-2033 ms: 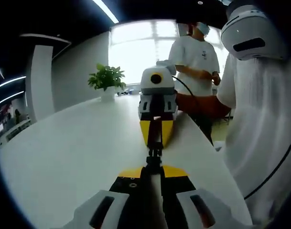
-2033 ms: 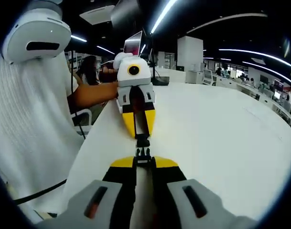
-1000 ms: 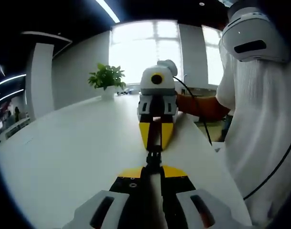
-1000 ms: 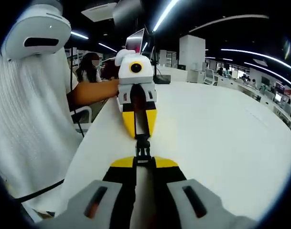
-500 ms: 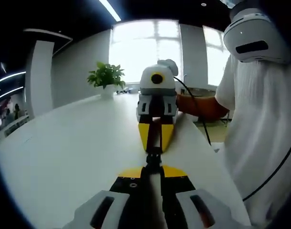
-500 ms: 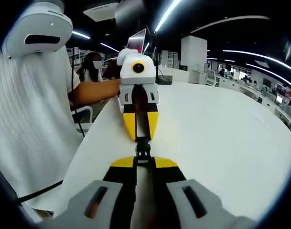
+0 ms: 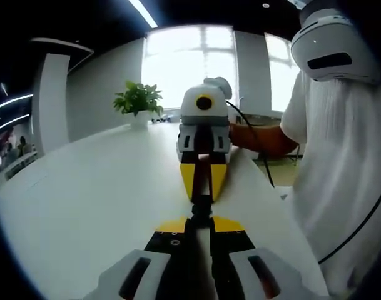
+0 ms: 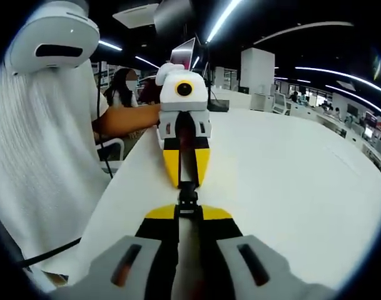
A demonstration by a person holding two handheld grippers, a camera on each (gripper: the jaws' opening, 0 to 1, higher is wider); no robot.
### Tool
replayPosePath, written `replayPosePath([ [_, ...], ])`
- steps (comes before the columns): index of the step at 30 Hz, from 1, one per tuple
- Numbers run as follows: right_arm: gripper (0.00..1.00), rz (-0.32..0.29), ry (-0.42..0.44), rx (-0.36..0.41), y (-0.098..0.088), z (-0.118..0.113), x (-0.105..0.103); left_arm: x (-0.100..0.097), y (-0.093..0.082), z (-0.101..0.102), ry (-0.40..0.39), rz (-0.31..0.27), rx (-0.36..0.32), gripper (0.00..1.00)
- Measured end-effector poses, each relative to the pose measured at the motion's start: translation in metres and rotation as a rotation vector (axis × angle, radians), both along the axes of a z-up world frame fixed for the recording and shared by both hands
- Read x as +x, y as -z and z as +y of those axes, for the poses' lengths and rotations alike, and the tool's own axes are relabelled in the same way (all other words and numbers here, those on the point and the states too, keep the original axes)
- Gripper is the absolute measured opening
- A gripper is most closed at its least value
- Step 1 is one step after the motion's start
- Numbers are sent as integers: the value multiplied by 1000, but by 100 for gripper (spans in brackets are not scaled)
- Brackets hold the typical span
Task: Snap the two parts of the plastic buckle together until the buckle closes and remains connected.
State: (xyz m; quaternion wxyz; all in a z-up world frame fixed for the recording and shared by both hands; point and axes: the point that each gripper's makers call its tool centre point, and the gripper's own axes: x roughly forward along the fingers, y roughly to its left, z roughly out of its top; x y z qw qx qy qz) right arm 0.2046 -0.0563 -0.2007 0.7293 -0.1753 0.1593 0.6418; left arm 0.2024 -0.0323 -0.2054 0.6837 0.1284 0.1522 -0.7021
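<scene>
Gripping black buckle [image 7: 201, 209] | left gripper [image 7: 201, 220], right gripper [image 8: 188, 209] fingers clamped | table [image 7: 84, 206]

The black plastic buckle [image 7: 202, 208] [image 8: 188, 195] spans between the two facing tools, above the table.

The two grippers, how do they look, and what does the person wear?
Each gripper, left and right, has yellow jaws with black inner faces on a white-and-grey body. A black cable runs back from the right one. The person wears a white short-sleeved shirt.
</scene>
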Motion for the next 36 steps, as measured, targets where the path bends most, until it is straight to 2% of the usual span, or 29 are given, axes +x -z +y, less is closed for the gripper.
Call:
replayPosePath([
  [22,10,10,-51,4,2,9,-1,3,3,0,23,-7,1,8],
  [23,10,-4,-51,15,-3,13,1,2,3,-3,31,-24,3,8],
  [24,10,6,-50,4,-4,10,1,2,4,-3,23,-16,5,8],
  [30,10,0,-38,4,1,7,2,1,3,-6,31,-49,-8,9],
  [36,11,10,-35,2,1,7,1,-1,2,-7,16,-30,2,10],
])
